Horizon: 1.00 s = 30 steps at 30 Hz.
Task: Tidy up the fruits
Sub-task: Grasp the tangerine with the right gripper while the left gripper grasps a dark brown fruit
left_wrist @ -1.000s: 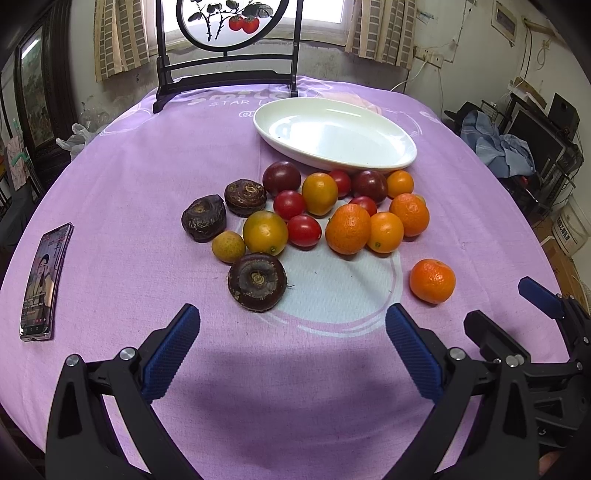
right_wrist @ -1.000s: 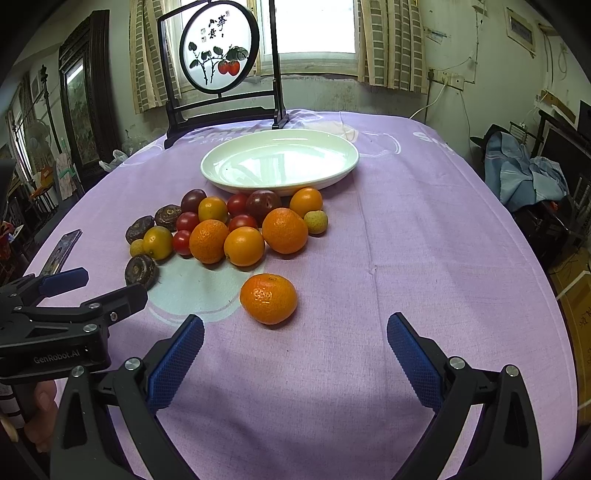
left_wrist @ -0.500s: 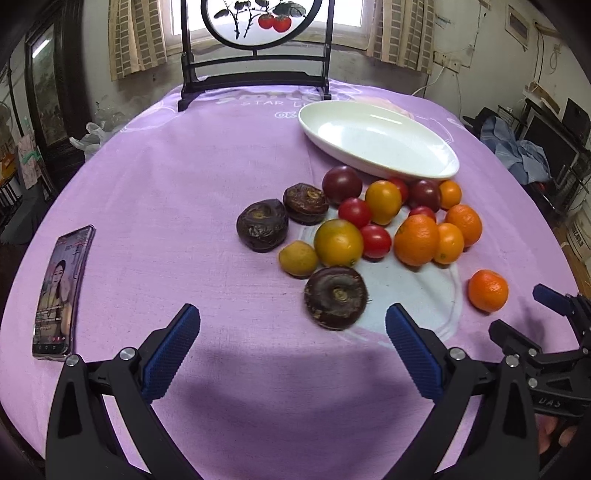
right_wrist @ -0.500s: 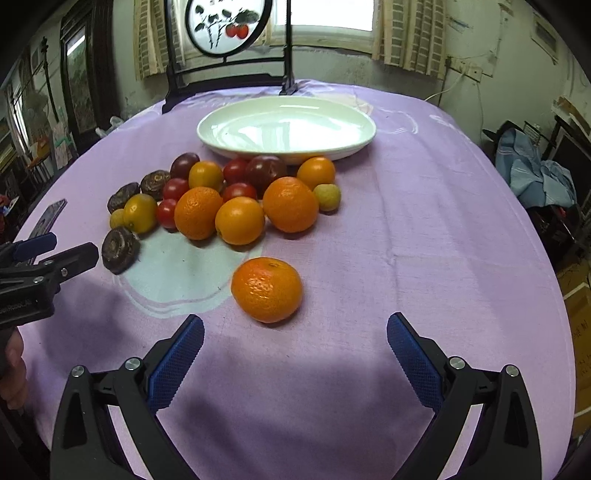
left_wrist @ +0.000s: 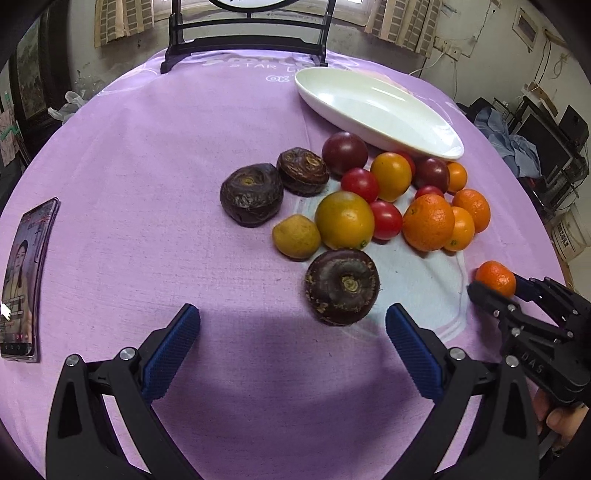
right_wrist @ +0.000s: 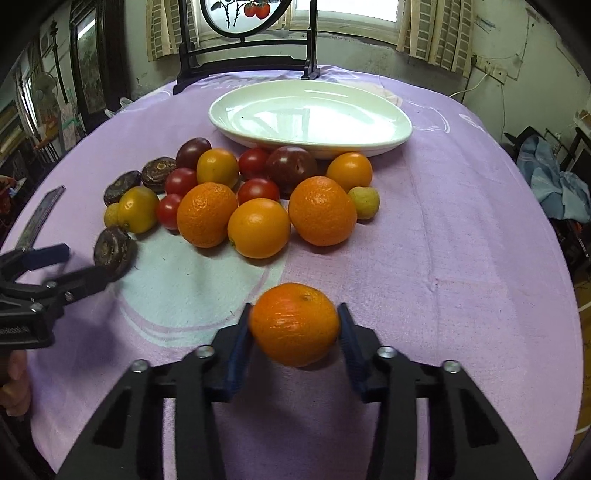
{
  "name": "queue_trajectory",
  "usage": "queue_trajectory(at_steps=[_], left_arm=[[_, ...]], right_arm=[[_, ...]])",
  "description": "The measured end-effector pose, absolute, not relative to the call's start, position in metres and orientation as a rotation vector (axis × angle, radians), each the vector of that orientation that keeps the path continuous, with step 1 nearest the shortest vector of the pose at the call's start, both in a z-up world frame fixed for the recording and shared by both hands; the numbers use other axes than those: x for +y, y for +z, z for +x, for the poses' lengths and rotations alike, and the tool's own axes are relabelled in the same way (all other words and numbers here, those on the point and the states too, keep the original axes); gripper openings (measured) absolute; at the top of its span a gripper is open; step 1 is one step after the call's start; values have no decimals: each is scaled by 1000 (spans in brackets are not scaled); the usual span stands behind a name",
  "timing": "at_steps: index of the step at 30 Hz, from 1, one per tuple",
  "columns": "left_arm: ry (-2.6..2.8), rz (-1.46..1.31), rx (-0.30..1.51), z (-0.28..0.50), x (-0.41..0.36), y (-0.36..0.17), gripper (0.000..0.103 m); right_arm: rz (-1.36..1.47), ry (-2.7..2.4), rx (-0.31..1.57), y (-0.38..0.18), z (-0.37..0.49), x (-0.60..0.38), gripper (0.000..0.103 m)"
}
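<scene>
Tangerine [right_wrist: 294, 323] sits apart from the fruit pile [right_wrist: 236, 199], near table edge, clamped between right gripper [right_wrist: 293, 343] pads, jaws just closed on it. White dish [right_wrist: 310, 118] beyond the pile holds nothing. Left gripper [left_wrist: 291, 350] spread wide, gripping nothing, dark water chestnut [left_wrist: 341, 286] just ahead. Phone [left_wrist: 22, 277] at left edge. Bare purple cloth [right_wrist: 461, 221] right of the pile.

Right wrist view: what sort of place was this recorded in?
Most likely a lived-in home room, not a lab: a round table under a purple cloth, a painted decorative screen before a curtained window, and clothes heaped at the side.
</scene>
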<state>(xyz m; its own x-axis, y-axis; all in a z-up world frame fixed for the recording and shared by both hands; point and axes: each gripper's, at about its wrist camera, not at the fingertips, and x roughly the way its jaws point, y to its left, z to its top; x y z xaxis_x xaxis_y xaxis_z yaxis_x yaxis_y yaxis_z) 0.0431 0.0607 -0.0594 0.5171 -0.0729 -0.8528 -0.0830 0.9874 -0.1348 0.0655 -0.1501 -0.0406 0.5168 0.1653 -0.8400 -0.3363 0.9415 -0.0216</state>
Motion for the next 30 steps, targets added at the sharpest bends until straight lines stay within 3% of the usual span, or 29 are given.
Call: queue_trajectory(at_steps=[19, 20, 22, 23, 24, 30], left_arm=[[30, -70, 1068, 59, 28, -67, 97], [24, -48, 1062, 59, 24, -67, 94], [6, -21, 1031, 55, 18, -64, 74], [4, -12, 1019, 54, 16, -61, 55], [10, -3, 1011, 54, 15, -60, 43], [-27, -3, 1013, 44, 14, -56, 43]], right_arm=[[-65, 397, 936, -35, 35, -184, 43], [-63, 399, 936, -35, 33, -185, 43], [-61, 405, 937, -35, 32, -185, 43], [-62, 407, 937, -35, 31, -186, 43], [-64, 408, 935, -35, 31, -185, 43], [-74, 409, 930, -34, 29, -184, 43]])
